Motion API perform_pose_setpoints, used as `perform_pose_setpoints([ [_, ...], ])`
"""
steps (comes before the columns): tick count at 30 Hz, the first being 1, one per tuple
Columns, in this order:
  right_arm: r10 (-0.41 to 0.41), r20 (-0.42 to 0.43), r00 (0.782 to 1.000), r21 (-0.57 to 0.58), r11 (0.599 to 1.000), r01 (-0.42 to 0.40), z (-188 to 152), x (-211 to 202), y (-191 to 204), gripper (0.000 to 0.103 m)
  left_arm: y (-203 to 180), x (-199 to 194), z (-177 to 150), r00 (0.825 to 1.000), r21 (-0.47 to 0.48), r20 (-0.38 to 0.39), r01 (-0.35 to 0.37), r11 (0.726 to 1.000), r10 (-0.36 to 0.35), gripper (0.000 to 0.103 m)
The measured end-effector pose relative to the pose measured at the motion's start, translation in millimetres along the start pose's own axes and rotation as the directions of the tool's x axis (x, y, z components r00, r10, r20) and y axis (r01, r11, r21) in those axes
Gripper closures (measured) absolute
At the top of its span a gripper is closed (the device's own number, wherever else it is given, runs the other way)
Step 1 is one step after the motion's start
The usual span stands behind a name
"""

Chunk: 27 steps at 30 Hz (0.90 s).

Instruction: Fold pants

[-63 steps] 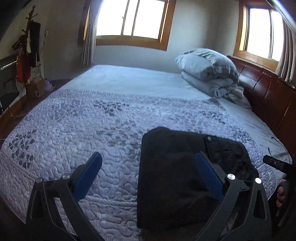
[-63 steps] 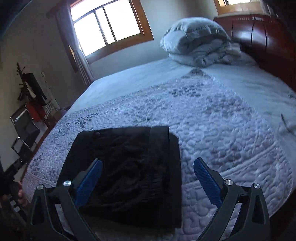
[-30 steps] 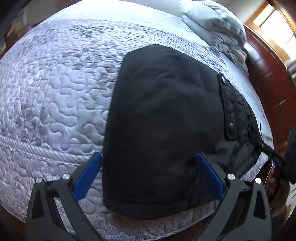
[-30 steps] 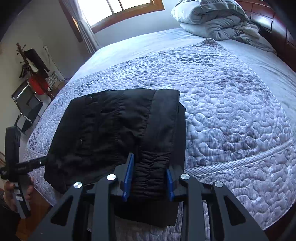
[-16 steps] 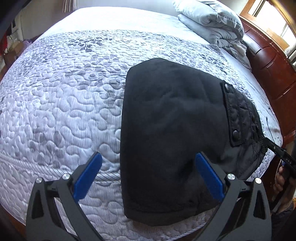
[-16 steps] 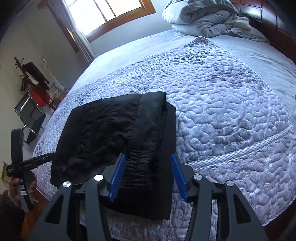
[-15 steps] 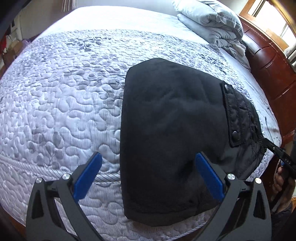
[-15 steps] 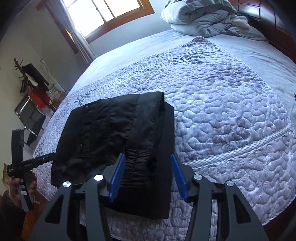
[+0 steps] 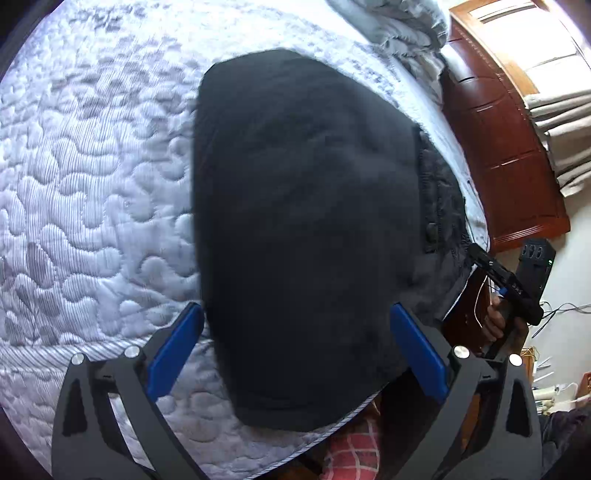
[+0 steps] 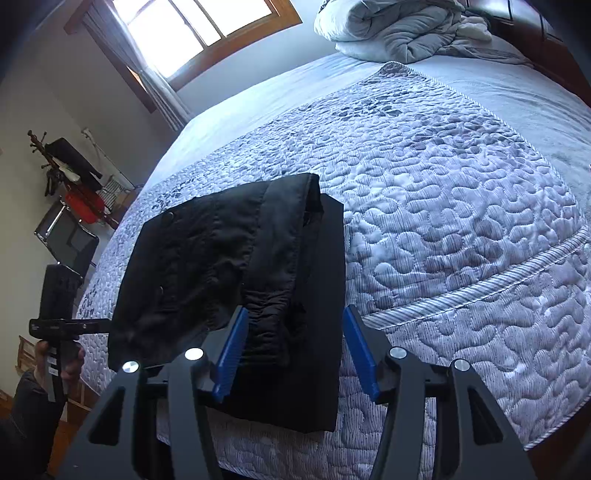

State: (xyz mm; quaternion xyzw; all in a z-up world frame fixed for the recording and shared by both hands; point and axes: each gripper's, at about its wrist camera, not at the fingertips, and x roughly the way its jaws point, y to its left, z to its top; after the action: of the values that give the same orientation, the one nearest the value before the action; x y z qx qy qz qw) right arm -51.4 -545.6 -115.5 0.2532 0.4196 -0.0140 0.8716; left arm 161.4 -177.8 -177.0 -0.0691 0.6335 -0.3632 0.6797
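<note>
Lying folded at the near edge of the quilted bedspread (image 10: 461, 177), the black pants (image 10: 236, 266) run lengthwise away from both cameras. The left gripper (image 9: 295, 347) gapes wide around them, gripping nothing; the right gripper (image 10: 295, 343), half-open, straddles the waistband (image 10: 273, 317) without gripping.

The folded pants (image 10: 236, 280) lie on the quilt (image 10: 443, 206) near the bed's front edge. Bundled bedding (image 10: 399, 29) sits far behind them, by the headboard (image 9: 506, 155).
</note>
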Motion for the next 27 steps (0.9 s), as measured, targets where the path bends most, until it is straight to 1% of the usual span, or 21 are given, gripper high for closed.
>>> perform_pose_setpoints([
  [1, 0.002, 0.000, 1.000, 0.000, 1.000, -0.002, 0, 0, 0, 0.049, 7, 3, 2, 1.000, -0.026, -0.010, -0.013, 1.000, 0.013, 0.003],
  [2, 0.002, 0.000, 1.000, -0.002, 1.000, -0.002, 0, 0, 0, 0.049, 11, 4, 1, 1.000, -0.043, -0.018, 0.009, 0.999, -0.009, 0.003],
  [3, 0.000, -0.001, 1.000, -0.005, 1.000, 0.000, 0, 0, 1, 0.048, 15, 8, 2, 0.999, -0.060, -0.027, 0.045, 0.997, -0.047, 0.003],
  [5, -0.003, -0.004, 1.000, -0.008, 1.000, 0.003, 0, 1, 1, 0.048, 22, 14, 4, 0.995, -0.082, -0.048, 0.086, 0.993, -0.090, 0.003],
  [9, 0.005, -0.006, 1.000, -0.013, 1.000, -0.005, 1, 2, 1, 0.048, 22, 25, 8, 0.986, -0.085, -0.071, 0.142, 0.986, -0.149, 0.003],
  [10, 0.006, -0.008, 1.000, -0.012, 1.000, -0.006, 2, 2, 0, 0.047, 21, 28, 9, 0.983, -0.088, -0.078, 0.161, 0.983, -0.168, 0.003],
  [11, 0.008, -0.010, 1.000, -0.009, 1.000, -0.008, 2, 3, -1, 0.041, 19, 31, 10, 0.980, -0.091, -0.084, 0.173, 0.981, -0.180, 0.003],
  [12, 0.010, -0.013, 1.000, -0.003, 1.000, -0.010, 2, 3, -2, 0.039, 18, 35, 11, 0.978, -0.094, -0.093, 0.177, 0.980, -0.185, 0.003],
  [14, 0.020, -0.017, 1.000, 0.003, 1.000, -0.020, 3, 4, -4, 0.038, 15, 41, 12, 0.978, -0.097, -0.106, 0.172, 0.980, -0.182, 0.003],
  [16, 0.059, -0.019, 0.998, 0.021, 0.998, -0.059, 4, 4, -7, 0.037, 15, 45, 15, 0.974, -0.110, -0.116, 0.181, 0.977, -0.193, 0.003],
  [17, 0.088, -0.023, 0.996, 0.040, 0.995, -0.087, 4, 5, -10, 0.031, 14, 47, 15, 0.973, -0.118, -0.119, 0.184, 0.976, -0.197, 0.003],
  [19, 0.163, -0.026, 0.986, 0.092, 0.983, -0.160, 6, 8, -19, 0.030, 11, 51, 19, 0.971, -0.144, -0.121, 0.190, 0.971, -0.208, 0.003],
  [20, 0.186, -0.033, 0.982, 0.110, 0.977, -0.182, 7, 10, -22, 0.030, 11, 51, 19, 0.970, -0.155, -0.119, 0.193, 0.969, -0.212, 0.003],
  [21, 0.208, -0.047, 0.977, 0.133, 0.971, -0.200, 9, 14, -27, 0.030, 11, 50, 19, 0.969, -0.158, -0.120, 0.195, 0.968, -0.215, 0.003],
  [24, 0.236, -0.077, 0.969, 0.166, 0.961, -0.221, 11, 23, -37, 0.030, 16, 48, 18, 0.966, -0.164, -0.122, 0.208, 0.964, -0.230, 0.003],
  [27, 0.300, -0.099, 0.949, 0.213, 0.938, -0.274, 12, 32, -45, 0.026, 15, 47, 16, 0.967, -0.159, -0.122, 0.204, 0.966, -0.224, 0.003],
])
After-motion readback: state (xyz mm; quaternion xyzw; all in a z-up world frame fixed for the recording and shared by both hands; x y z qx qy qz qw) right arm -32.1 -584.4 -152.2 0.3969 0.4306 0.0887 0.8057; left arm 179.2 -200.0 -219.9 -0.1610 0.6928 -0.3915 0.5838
